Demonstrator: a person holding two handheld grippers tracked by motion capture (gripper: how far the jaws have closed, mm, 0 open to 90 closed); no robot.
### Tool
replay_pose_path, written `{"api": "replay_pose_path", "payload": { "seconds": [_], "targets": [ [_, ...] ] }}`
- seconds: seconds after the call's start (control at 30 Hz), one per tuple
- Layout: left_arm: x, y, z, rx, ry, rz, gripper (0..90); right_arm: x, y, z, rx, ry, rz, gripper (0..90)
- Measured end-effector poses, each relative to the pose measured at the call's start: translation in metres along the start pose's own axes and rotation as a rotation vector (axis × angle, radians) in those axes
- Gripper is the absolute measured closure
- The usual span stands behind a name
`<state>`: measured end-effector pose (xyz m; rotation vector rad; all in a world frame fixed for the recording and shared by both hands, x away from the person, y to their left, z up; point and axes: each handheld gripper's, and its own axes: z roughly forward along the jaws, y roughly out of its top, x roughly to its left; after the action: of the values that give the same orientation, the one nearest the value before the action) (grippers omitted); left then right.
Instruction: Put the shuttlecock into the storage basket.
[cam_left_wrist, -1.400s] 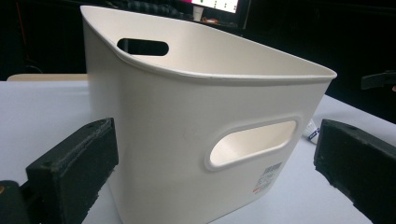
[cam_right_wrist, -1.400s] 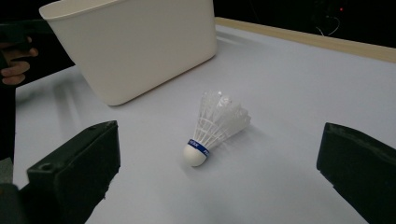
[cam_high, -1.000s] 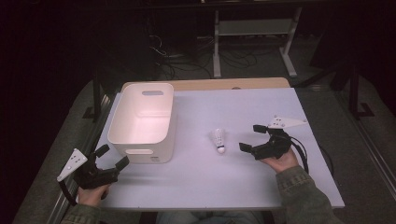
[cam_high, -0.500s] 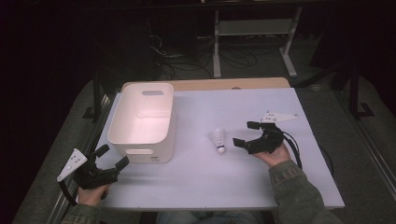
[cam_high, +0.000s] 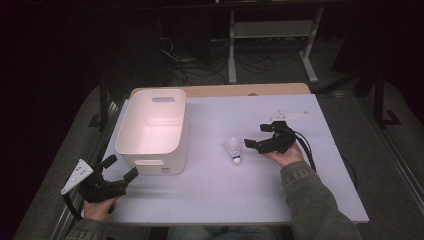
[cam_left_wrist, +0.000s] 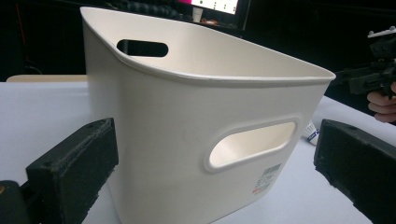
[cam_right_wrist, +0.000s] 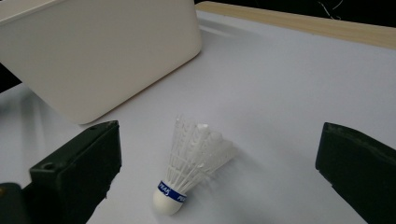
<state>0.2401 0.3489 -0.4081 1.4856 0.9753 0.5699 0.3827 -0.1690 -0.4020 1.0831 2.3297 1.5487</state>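
Since the earlier frames, the right tongs (cam_high: 254, 137) have been carried leftward across the tabletop (cam_high: 220, 190) and are now set just beside the shuttlecock (cam_high: 233, 149), while the left tongs (cam_high: 121, 168) have been kept where they were at the near left corner.

Taken from left to right, two tongs, one bin and one shuttlecock are counted. At the far left the left tongs are held with jaws spread wide and nothing between them; in the left gripper view the bin (cam_left_wrist: 196, 140) is seen straight ahead of the two pads, close to them but not gripped. One white bin (cam_high: 154, 131) is stood upright on the left half of the tabletop, with a handle slot cut in each end wall. Right of it, apart from its wall, one white shuttlecock is laid on its side on the bare surface. In the right gripper view the shuttlecock (cam_right_wrist: 189, 168) is seen lying between the two widely parted pads, untouched by either, its blue-banded cork pointed toward the camera.
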Motion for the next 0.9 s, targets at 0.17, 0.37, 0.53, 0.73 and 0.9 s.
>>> {"api": "replay_pose_path", "payload": {
  "seconds": [0.17, 0.37, 0.53, 0.73, 0.9],
  "targets": [
    [0.0, 0.0, 0.0, -0.006, -0.004, -0.008, 0.0, -0.006, 0.001, 0.005, 0.02, -0.011, 0.016, 0.2],
    [0.0, 0.0, 0.0, -0.004, -0.004, -0.007, 0.0, -0.01, 0.003, 0.011, 0.056, -0.027, 0.02, 4.7],
    [0.0, 0.0, 0.001, -0.006, -0.007, -0.008, 0.0, -0.013, 0.004, 0.015, 0.074, -0.014, 0.039, 14.5],
    [0.001, 0.0, -0.001, 0.002, -0.004, -0.011, 0.0, -0.021, 0.0, 0.023, 0.138, -0.024, 0.113, 38.8],
    [0.001, 0.0, 0.0, -0.003, -0.008, -0.012, 0.0, -0.026, -0.001, 0.026, 0.144, -0.029, 0.121, 46.8]
  ]
}}
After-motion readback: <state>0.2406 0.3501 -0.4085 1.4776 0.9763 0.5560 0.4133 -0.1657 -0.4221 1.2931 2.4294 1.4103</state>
